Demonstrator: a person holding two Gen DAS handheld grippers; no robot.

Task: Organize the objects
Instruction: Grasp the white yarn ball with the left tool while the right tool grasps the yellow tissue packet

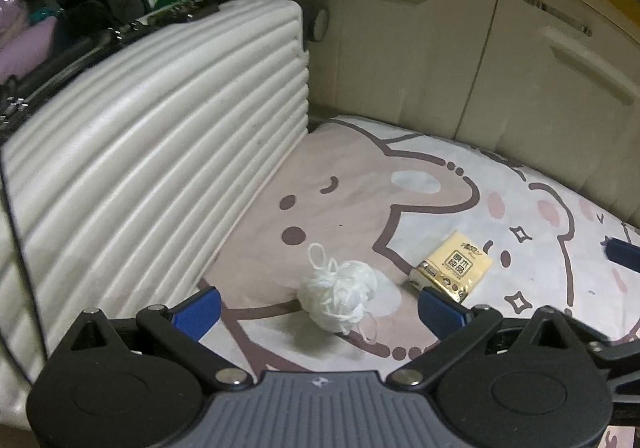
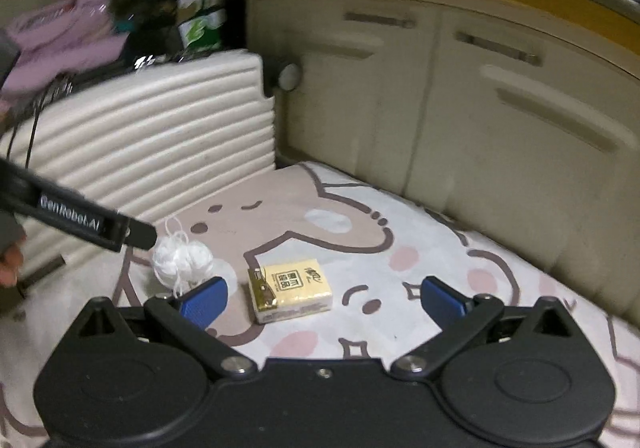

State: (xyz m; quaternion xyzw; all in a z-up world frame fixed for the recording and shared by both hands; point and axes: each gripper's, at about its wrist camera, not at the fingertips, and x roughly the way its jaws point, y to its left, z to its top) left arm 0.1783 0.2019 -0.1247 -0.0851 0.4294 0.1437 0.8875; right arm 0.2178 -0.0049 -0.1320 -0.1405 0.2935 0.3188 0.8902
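A white ball of yarn [image 1: 340, 298] lies on the cartoon-print mat [image 1: 340, 199], between the wide-apart blue pads of my left gripper [image 1: 320, 312], which is open and holds nothing. A yellow tissue pack [image 1: 454, 266] rests just right of the yarn. In the right wrist view the tissue pack [image 2: 292, 290] lies between the spread blue pads of my right gripper [image 2: 322, 302], open and empty, with the yarn ball [image 2: 182, 258] further left. The left gripper's black finger [image 2: 80, 219] reaches in from the left above the yarn.
A ribbed cream suitcase [image 1: 160, 159] stands on edge along the mat's left side. Beige cabinet doors [image 1: 460, 59] close off the back. Pink cloth [image 2: 64, 39] and boxes are piled behind the suitcase. A person's hand [image 2: 10, 260] shows at the left edge.
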